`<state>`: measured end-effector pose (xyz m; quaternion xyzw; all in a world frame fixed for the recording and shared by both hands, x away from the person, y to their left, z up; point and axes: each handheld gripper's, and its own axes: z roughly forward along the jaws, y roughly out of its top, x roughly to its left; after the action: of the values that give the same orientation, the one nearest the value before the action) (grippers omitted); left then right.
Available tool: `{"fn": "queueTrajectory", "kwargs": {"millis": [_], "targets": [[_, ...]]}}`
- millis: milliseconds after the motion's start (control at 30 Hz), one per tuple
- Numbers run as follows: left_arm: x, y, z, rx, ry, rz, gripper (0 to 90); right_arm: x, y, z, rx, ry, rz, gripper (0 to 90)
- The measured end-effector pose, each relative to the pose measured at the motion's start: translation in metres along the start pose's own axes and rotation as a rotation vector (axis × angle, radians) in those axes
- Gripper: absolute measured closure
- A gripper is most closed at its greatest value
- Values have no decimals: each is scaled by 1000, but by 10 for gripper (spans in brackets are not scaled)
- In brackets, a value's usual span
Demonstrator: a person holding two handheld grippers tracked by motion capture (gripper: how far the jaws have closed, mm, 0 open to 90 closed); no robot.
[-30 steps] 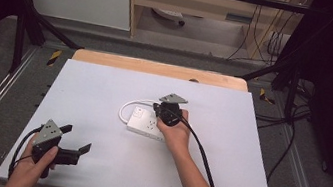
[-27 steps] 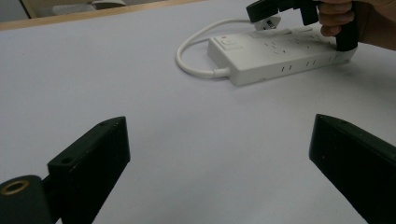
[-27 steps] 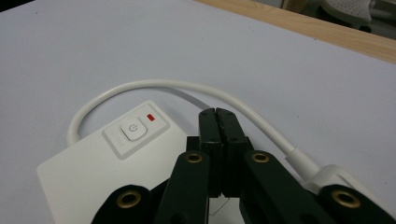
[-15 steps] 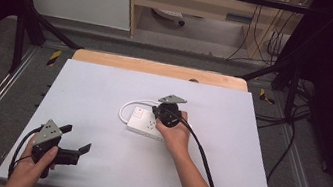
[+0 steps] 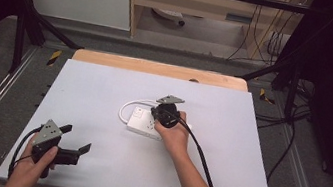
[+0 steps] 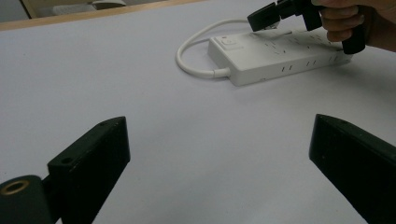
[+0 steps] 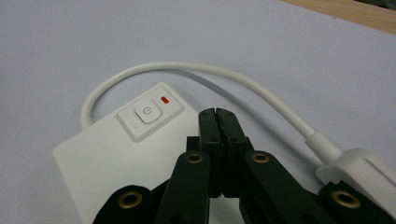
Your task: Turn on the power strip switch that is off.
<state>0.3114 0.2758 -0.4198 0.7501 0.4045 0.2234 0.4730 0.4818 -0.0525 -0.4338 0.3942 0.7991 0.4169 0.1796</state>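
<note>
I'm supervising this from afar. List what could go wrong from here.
1. The right gripper, jaws shut, hovers just short of the power button on the power strip; a push could slide the unheld strip.
2. The left gripper sits open, too far to steady it.
3. The closed tips may miss the button.

White power strip [image 7: 116, 158], white cord [image 7: 224, 77], small red indicator [image 7: 164, 99]; black grippers, left [image 5: 77, 141], right [image 7: 218, 116], brass-coloured rivets; pale grey-white table sheet [image 5: 104, 89], wood far edge
</note>
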Motion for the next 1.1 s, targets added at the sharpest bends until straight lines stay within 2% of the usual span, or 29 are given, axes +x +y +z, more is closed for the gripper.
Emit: {"fn": "queueTrajectory", "kwargs": {"millis": [1100], "targets": [[-1,0,1,1,-2,0,53,4,-2,0,19,9,-19,900]]}}
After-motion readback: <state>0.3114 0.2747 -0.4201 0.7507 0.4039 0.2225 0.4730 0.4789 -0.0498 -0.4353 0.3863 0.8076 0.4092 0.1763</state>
